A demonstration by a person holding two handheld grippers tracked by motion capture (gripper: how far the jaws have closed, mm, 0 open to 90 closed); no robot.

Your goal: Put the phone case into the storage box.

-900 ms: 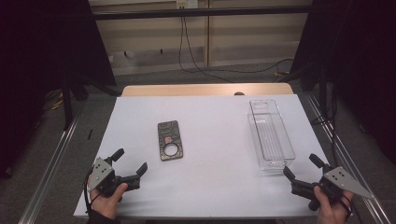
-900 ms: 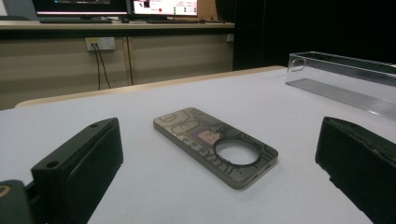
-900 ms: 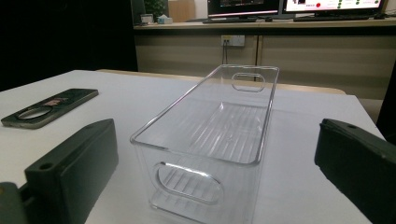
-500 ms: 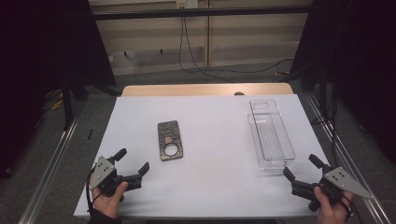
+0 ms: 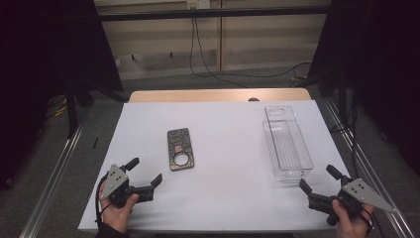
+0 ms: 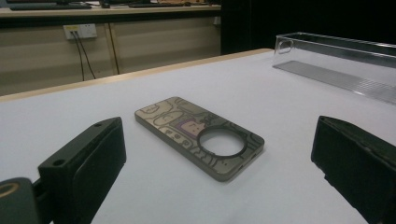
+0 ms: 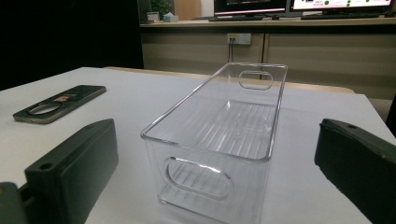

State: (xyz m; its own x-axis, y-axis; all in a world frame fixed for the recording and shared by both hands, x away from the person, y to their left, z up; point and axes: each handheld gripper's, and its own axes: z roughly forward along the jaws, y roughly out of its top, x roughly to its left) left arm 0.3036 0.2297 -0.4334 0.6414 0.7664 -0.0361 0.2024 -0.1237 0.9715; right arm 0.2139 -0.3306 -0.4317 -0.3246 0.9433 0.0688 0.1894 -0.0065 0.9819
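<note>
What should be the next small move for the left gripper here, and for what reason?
Probably the left gripper should ease forward toward the phone case. Its jaws stand open with nothing between them, and the case lies flat on the white table just ahead, untouched. The clear bin stands empty in front of the open right gripper, a likely place for the case.
</note>
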